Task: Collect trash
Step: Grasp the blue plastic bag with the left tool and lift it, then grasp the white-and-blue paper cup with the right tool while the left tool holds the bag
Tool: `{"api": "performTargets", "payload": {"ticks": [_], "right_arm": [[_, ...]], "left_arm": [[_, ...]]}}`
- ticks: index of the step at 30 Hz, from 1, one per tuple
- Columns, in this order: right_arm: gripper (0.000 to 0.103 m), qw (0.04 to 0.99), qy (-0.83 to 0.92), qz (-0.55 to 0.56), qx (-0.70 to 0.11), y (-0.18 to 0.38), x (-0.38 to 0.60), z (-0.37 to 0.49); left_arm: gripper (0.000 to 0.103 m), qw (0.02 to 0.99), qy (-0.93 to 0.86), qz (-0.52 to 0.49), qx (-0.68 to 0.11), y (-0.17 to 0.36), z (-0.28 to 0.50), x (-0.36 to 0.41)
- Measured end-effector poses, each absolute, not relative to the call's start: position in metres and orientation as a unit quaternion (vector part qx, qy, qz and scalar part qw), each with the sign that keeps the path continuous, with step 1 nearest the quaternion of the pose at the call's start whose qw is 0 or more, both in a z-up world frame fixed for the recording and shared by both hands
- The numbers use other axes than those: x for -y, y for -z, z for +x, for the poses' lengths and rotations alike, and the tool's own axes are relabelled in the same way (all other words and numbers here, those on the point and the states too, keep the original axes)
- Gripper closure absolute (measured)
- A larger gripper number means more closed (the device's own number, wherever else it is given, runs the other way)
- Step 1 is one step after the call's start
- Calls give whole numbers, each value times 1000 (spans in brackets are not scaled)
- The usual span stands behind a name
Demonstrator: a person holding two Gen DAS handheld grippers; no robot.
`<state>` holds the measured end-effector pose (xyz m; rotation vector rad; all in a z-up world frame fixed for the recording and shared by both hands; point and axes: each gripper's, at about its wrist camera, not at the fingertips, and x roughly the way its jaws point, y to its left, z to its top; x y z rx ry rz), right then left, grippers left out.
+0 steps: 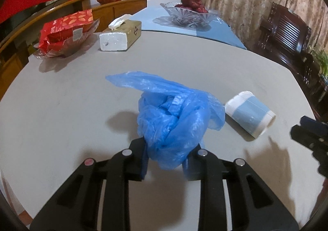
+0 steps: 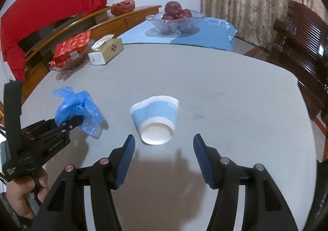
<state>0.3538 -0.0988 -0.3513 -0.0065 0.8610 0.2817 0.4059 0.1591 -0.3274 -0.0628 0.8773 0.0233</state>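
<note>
While L gripper [image 1: 167, 161] is clamped on the blue bag [image 1: 174, 120], R gripper [image 2: 164, 155] sits wide open w/ nothing held, cup [image 2: 156, 120] just ahead between its jaws, so cup pickup & bagging still left.

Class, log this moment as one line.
left gripper: shut on crumpled blue plastic bag | right gripper: open, facing tipped blue-and-white paper cup

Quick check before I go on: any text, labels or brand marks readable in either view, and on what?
None can be read for certain.
Left tool body: white lettering, too blurred.
Its strap: white print, too small.
Tissue box: a diamond emblem, no legible words.
Red packet: white label, print too small.
Paper cup: no text showing.
</note>
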Motion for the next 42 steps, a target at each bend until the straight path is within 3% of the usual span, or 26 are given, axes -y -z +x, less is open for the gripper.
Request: {"api": "performTargets", "payload": {"ticks": [19, 22, 26, 42], "right_arm": [[41, 891, -114, -26, -438, 395, 64, 398], [46, 887, -120, -19, -446, 398, 65, 404], [52, 892, -123, -10, -435, 390, 70, 400], [53, 907, -127, 13, -401, 326, 108, 348]], "left_arm": [[78, 898, 2, -40, -438, 356, 418, -180], [78, 898, 1, -41, -439, 356, 421, -180], [78, 898, 2, -39, -439, 356, 419, -178], [78, 904, 4, -29, -426, 317, 383, -140]]}}
